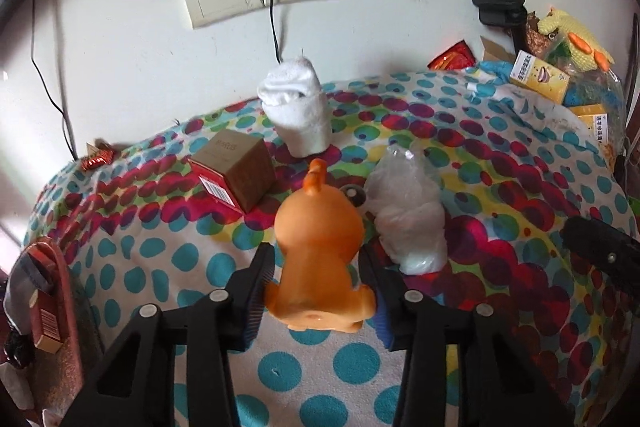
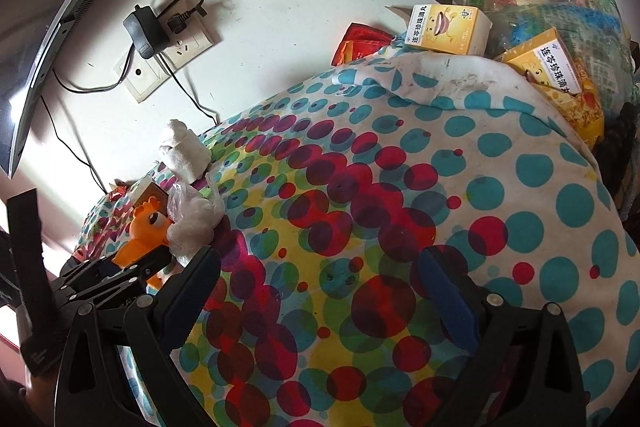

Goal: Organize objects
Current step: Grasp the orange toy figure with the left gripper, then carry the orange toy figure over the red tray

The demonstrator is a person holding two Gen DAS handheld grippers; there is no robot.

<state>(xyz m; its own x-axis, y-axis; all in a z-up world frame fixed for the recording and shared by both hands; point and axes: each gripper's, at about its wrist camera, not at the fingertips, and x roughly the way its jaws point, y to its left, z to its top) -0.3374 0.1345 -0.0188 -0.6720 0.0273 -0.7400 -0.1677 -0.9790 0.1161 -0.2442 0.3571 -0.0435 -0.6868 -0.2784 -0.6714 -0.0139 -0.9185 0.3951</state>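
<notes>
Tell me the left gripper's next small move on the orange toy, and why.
Probably close a little further, then lift. The orange toy sits between the left gripper's fingers on the dotted cloth, pads at its sides, and the plastic bag crowds it.

A toy animal [image 1: 320,251] stands on the dotted cloth [image 1: 160,267], between the fingers of the left gripper [image 1: 318,263]. Just right of it lies a plastic bag [image 1: 408,211]; left and farther, a box [image 1: 236,171]; behind, near the wall, a rolled sock [image 1: 298,109]. At the far right, medicine boxes [image 1: 538,77] lie in a pile. The right gripper [image 2: 320,287] hangs over bare cloth.
</notes>
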